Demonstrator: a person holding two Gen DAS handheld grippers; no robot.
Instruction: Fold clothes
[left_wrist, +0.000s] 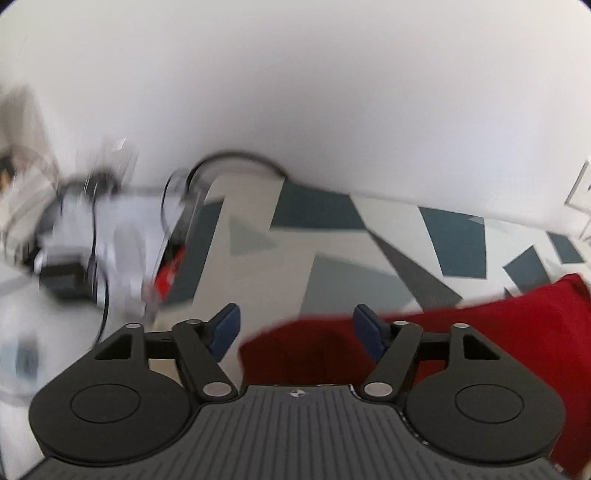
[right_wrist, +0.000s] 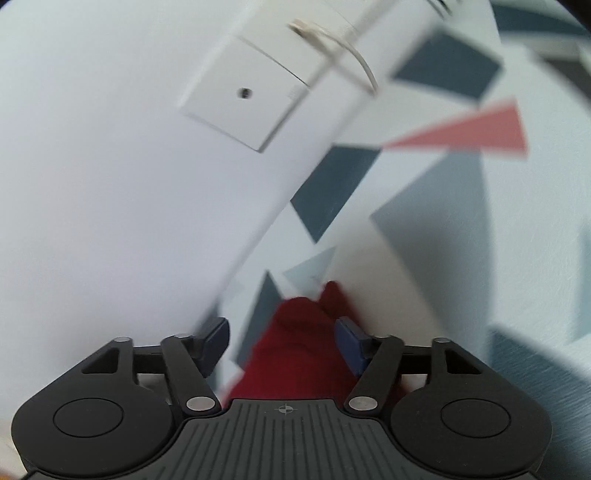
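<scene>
A red garment (left_wrist: 480, 332) lies on a surface patterned with grey, teal and white shapes, at the lower right of the left wrist view. My left gripper (left_wrist: 295, 332) is open above its left edge, and the cloth reaches under the right finger. In the right wrist view the red garment (right_wrist: 299, 354) lies between and below the fingers of my right gripper (right_wrist: 282, 339), which is open. Both views are blurred.
A white wall (left_wrist: 295, 92) rises behind the patterned surface (left_wrist: 332, 266). Blurred white and black equipment with cables (left_wrist: 103, 236) sits at the left. A white wall plate (right_wrist: 243, 96) and a pink triangle in the pattern (right_wrist: 476, 129) show in the right wrist view.
</scene>
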